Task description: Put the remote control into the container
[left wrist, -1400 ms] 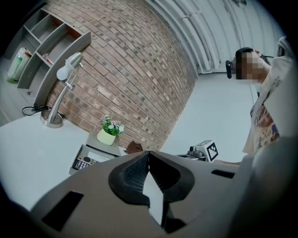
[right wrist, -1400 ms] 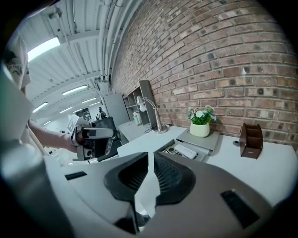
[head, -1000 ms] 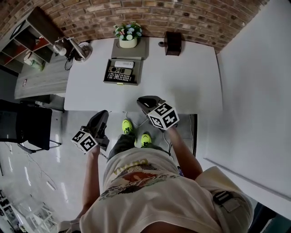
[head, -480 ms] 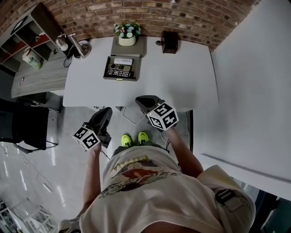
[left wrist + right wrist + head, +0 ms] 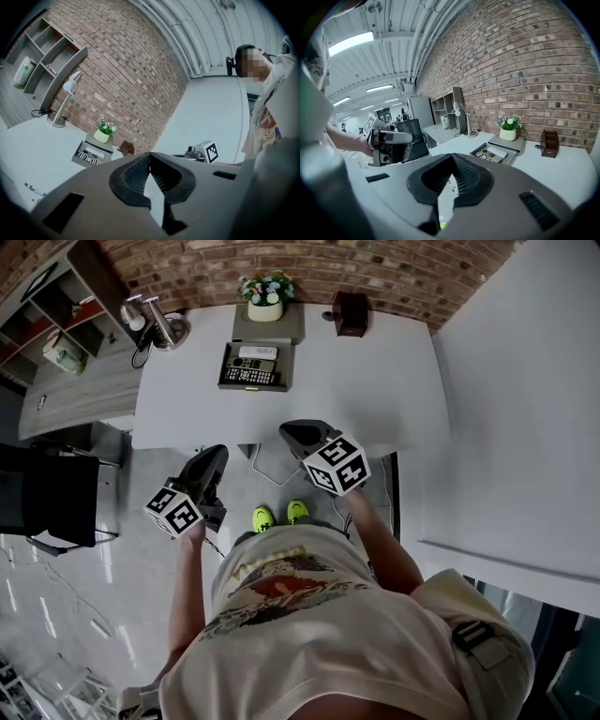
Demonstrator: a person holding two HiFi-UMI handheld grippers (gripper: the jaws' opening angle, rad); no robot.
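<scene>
A grey container [image 5: 228, 368] sits on the white table [image 5: 375, 390] at its far side. Inside lie a dark keypad remote control [image 5: 249, 377] and a white remote control [image 5: 257, 352]; both also show in the right gripper view, the dark remote control [image 5: 486, 155] beside the white one [image 5: 498, 152]. My left gripper [image 5: 217, 454] hangs shut and empty off the table's near edge, over the floor. My right gripper [image 5: 292, 432] is shut and empty at the near edge. The left gripper [image 5: 150, 155] and right gripper [image 5: 451, 157] have their pads touching at the tips.
A potted plant [image 5: 265, 296] stands on a grey stand behind the container. A brown holder [image 5: 351, 312] sits to its right, a desk lamp [image 5: 153, 322] at the far left corner. A shelf unit [image 5: 56, 315] and a dark chair [image 5: 47, 498] stand left. A white wall [image 5: 525, 409] runs along the right.
Both grippers have risen a little and kept near the table's front edge. The person's feet have shifted back, and the table sits slightly farther up in the head view.
</scene>
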